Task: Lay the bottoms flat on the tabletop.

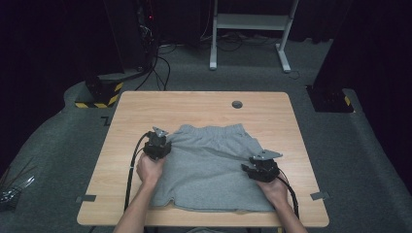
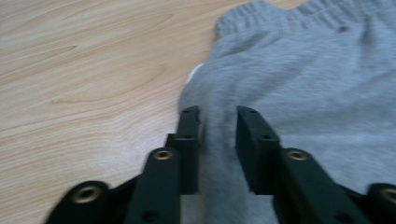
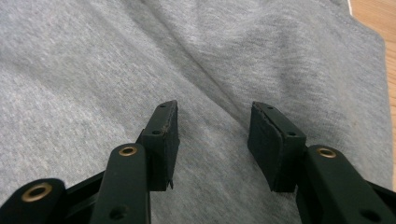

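- Black jaws of your right gripper [image 3: 212, 135] stood wide apart just above the grey shorts [image 1: 209, 165], with nothing between them; a diagonal crease in the cloth ran past their tips.
- Your left gripper [image 2: 217, 135] was narrowed onto a raised ridge of the shorts' side edge, cloth filling the gap between its jaws, so it looked to be pinching that fold.
- Those shorts lay flat on the wooden table [image 1: 145, 104], waistband [image 2: 299, 14] toward the far side of the table and leg hems toward you, so the long axis ran away from you.
- Relative to the shorts, the left gripper [image 1: 156, 144] sat at their left edge just below the waistband; the right gripper [image 1: 262, 167] sat on the right leg panel, nearer the hem.
- By my reading, the coming move turned on this: the right side edge of the shorts lay just outboard of your open right gripper, so that hand was the nearer one to take it.
- A small white patch [image 2: 196, 72] peeked from under the shorts' left edge; you couldn't tell what it was.
- How much cloth the left jaws held was hard to judge, as the near part of that view was blurred.
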